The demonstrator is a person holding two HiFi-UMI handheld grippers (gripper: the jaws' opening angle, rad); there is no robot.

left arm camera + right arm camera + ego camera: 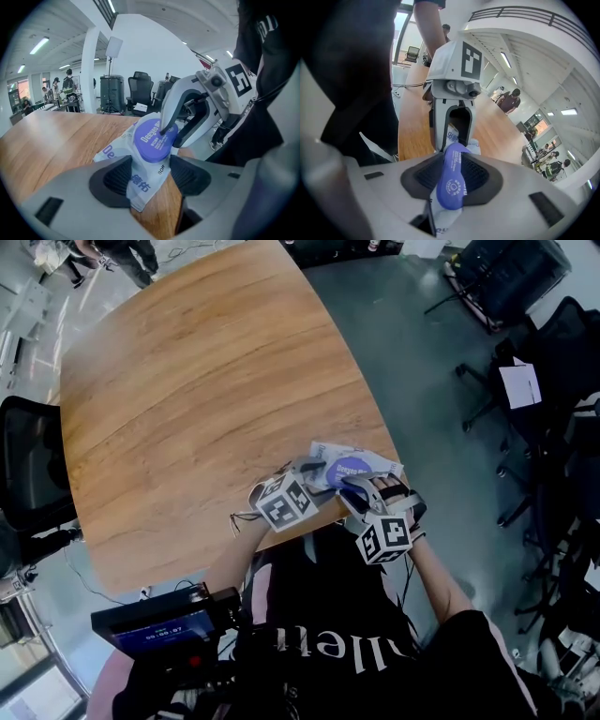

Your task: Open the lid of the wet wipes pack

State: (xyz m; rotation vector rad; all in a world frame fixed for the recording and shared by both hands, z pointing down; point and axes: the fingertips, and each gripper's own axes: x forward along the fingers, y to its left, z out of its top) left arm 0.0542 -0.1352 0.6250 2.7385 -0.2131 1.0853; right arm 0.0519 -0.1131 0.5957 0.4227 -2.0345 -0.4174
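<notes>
The wet wipes pack (375, 463), white with blue print, lies at the near right edge of the wooden table (206, 381). Its round purple lid (151, 139) sits flat on the pack. My left gripper (150, 180) is shut on the pack's near end (139, 183), its pads pressing both sides. My right gripper (452, 176) stands open around the lid (452, 185), which shows edge-on between the pads. In the left gripper view one right fingertip (162, 133) rests on the lid's top. In the head view both grippers (317, 476) (361, 491) meet over the pack.
The table's edge runs just under the pack, with grey floor beyond. Black office chairs (553, 352) stand at the right and another chair (28, 465) at the left. A device with a lit screen (155, 624) hangs by the person's body. People stand far off.
</notes>
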